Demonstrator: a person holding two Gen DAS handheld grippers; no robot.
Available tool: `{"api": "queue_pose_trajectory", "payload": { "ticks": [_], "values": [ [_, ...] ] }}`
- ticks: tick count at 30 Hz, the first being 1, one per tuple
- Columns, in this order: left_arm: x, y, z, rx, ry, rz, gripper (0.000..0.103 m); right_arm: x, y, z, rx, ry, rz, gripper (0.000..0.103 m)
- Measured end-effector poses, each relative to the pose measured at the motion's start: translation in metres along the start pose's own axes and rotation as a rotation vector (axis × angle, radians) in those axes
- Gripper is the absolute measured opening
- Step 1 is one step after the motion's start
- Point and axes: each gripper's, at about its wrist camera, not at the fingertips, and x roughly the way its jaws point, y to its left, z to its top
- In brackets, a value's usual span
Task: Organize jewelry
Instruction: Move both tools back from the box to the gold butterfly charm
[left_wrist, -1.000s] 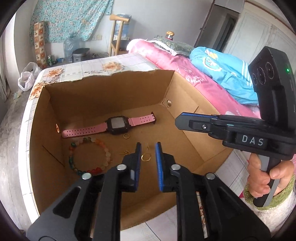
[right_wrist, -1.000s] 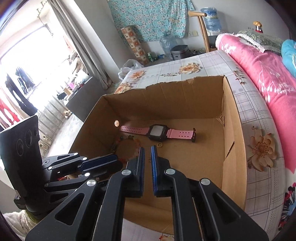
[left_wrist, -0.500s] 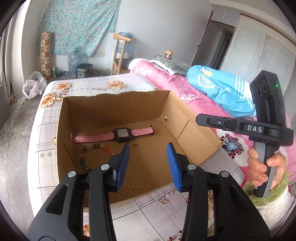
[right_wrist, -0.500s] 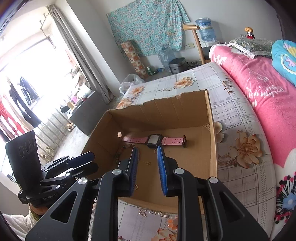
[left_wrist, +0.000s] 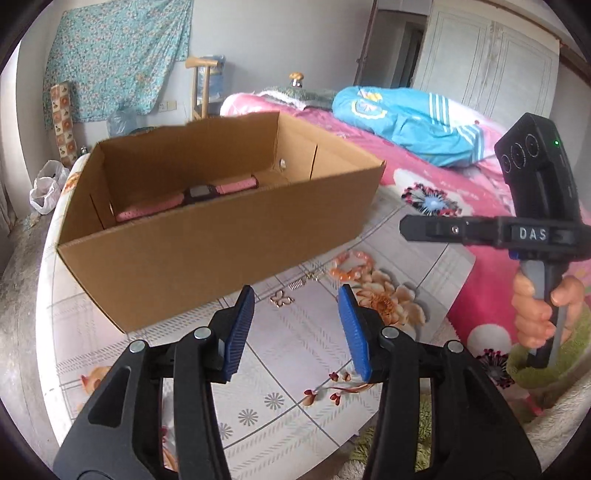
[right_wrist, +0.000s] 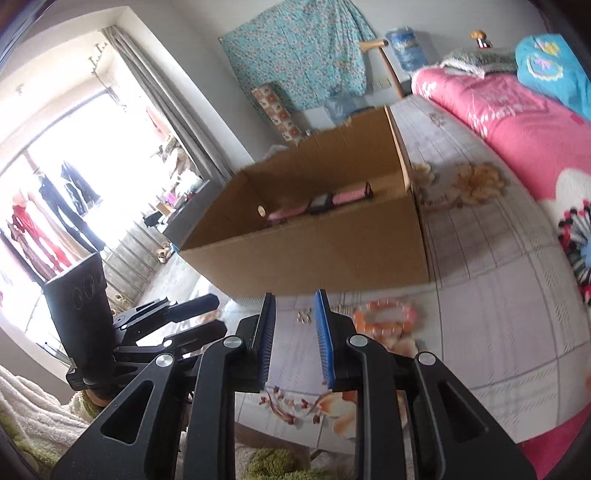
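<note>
Left tool (left_wrist: 297, 325), black with blue ribbed pads: spread wide, holding nothing, above the bed surface just near of the box
Right tool (right_wrist: 294, 341), same make: parted to a moderate gap, holding nothing; its black body marked "DAS" shows at right in the left wrist view, gripped by a hand (left_wrist: 543, 314)
Open brown cardboard box (left_wrist: 221, 258): on the flower-printed checked bed cover (left_wrist: 295, 387), far of both tools
Pink-strapped wristwatch with dark square face (left_wrist: 195, 194): flat on the box floor toward the far wall, strap running left to right
Orange-and-pink beaded bracelet (left_wrist: 352, 264): on the cover outside the box, just near its near right corner
Small gold butterfly-shaped piece (left_wrist: 281, 298): on the cover left of the bracelet, between the left tool's fingertips and the box
Short coiled metal piece (left_wrist: 295, 284): at the foot of the box; kind cannot be told
Pink floral quilt (right_wrist: 517, 122) and folded blue garment (left_wrist: 406, 118): far right
</note>
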Motion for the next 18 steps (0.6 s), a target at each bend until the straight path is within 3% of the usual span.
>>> {"api": "queue_pose_trajectory", "payload": {
  "ticks": [4,10,18],
  "values": [
    [0.04,-0.013,-0.003,0.057,0.05,0.072,0.045,0.025,-0.014,-0.018,0.064,0.074,-0.024,0.022],
    [0.081,-0.01,-0.003,0.106,0.119,0.14,0.039,0.029,-0.024,-0.015,0.072,0.074,-0.02,0.022],
    [0.083,-0.008,-0.003,0.145,0.117,0.105,0.02,0.035,-0.03,-0.015,0.089,0.077,-0.01,0.022]
  ]
}}
